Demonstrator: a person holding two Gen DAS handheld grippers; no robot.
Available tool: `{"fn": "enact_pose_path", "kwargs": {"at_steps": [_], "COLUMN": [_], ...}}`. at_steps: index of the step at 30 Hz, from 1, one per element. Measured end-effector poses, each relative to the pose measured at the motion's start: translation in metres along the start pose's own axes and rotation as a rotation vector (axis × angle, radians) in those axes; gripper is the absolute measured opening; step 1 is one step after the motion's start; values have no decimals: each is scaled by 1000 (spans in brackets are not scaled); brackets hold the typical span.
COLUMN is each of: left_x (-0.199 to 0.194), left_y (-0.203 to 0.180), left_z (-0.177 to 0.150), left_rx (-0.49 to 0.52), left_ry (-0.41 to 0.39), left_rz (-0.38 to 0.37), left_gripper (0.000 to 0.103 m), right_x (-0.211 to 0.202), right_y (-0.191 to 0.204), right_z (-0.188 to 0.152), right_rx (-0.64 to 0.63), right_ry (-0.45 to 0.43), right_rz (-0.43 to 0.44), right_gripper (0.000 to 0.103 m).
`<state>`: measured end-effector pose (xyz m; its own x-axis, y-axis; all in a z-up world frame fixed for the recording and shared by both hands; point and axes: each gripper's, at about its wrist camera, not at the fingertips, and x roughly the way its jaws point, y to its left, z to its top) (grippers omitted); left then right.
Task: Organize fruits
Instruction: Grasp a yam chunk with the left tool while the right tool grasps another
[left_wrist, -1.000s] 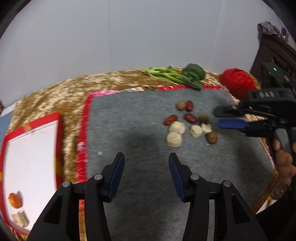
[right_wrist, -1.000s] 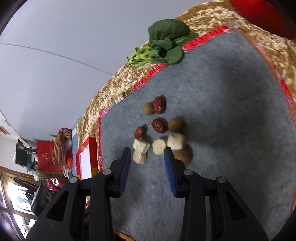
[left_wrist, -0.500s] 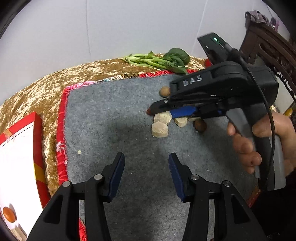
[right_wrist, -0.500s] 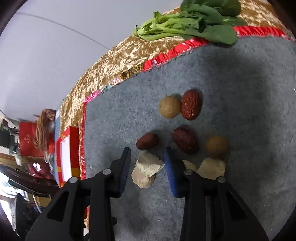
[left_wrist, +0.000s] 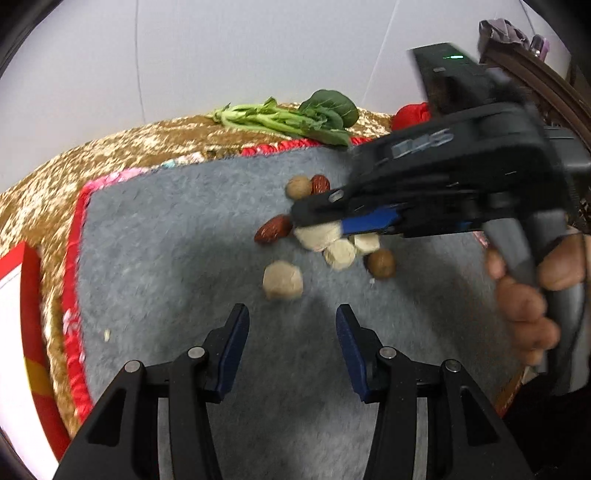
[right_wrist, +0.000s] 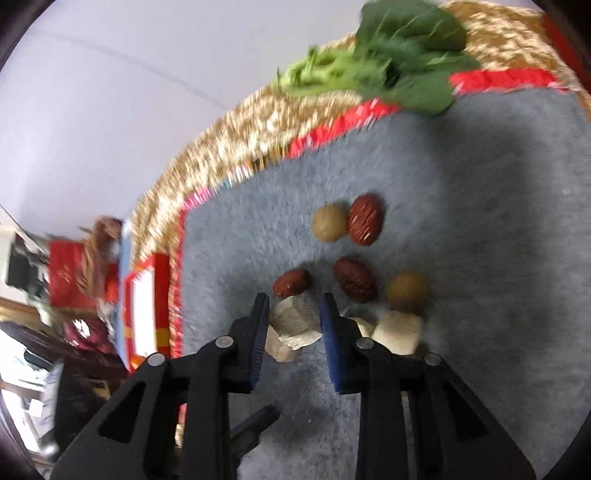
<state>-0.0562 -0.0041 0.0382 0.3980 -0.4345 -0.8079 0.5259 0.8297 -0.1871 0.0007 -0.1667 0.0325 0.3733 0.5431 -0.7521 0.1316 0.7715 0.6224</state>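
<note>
Several fruits lie together on a grey mat (left_wrist: 166, 240): red dates (right_wrist: 365, 219), brown round fruits (right_wrist: 330, 223) and pale chunks (right_wrist: 397, 332). My right gripper (right_wrist: 293, 301) is shut on one pale chunk (right_wrist: 295, 319), which sits between its fingers just above another chunk (right_wrist: 280, 352). In the left wrist view that right gripper (left_wrist: 321, 221) reaches in from the right, and the held chunk (left_wrist: 317, 236) shows at its tip. My left gripper (left_wrist: 290, 314) hangs open and empty just short of a loose pale chunk (left_wrist: 282, 280). A date (left_wrist: 275, 229) lies left of the held chunk.
A bunch of leafy greens (left_wrist: 295, 118) lies at the mat's far edge on a gold cloth. A red-rimmed white tray (left_wrist: 31, 277) sits off the mat to the left. A hand (left_wrist: 528, 295) holds the right gripper's handle. A red object (left_wrist: 410, 114) is at the far right.
The right gripper's fingers have come together on the pale chunk, which now sits apart from the neighbouring chunk. The left gripper has drawn closer to the fruit pile and stays open.
</note>
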Motion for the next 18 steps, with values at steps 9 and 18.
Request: {"fn": "enact_pose_path", "kwargs": {"at_steps": [9, 18], "left_x": [28, 46], "left_y": [1, 4], "left_z": [11, 17], "left_rx": [-19, -47], "left_ry": [14, 6], "left_rz": [24, 34], "left_gripper": [37, 26], "right_x": [-27, -24], "right_y": [-14, -6], "right_z": [2, -5], "right_rx": [66, 51], "right_ry": [-65, -54], "right_rz": [90, 96], "right_gripper": [30, 30]}}
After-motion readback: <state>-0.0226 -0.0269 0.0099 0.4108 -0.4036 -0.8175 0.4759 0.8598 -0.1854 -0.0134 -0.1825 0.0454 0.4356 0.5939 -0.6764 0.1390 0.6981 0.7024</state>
